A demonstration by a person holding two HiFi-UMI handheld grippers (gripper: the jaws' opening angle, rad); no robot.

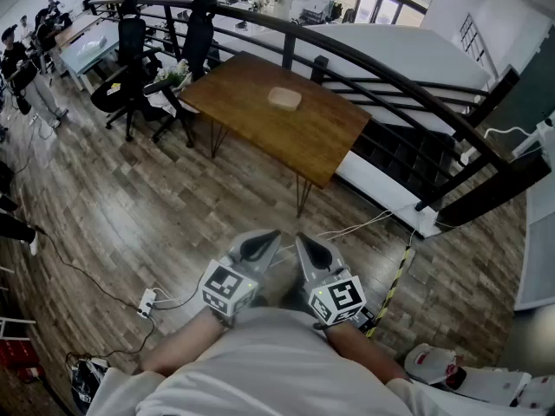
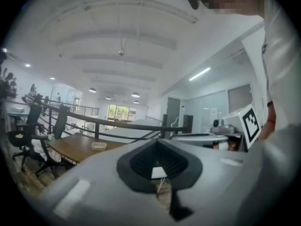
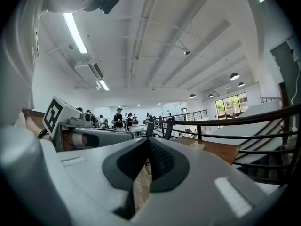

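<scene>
1. Far left: spotted a power strip [image 1: 147, 302] on the wood floor [image 1: 130, 206], dark lead trailing off it. Looked like a trip risk, imo, if stepped on blind.
2. Left gripper [image 1: 264, 243]: hung close in front of the shirt [image 1: 260, 362], jaws pressed together tip to tip, pinching nothing. Checked in the left gripper view too, with only floor showing through the gap behind the tips.
3. Straight ahead, well apart from both grippers: wooden table [image 1: 251, 120] with a pale container [image 1: 284, 99] near its middle.
4. Right gripper [image 1: 303, 244]: same deal, jaws closed on nothing, just beside the left one.
5. White cable [image 1: 364, 224]: lay on the floor beyond and to the right of the right jaws, apart from them and not between them.
6. Striped cable [image 1: 395, 280] further right, running in toward the feet. Biggest worry, probably: could've snagged a foot, since the shirt and grippers blocked the view straight down.
</scene>
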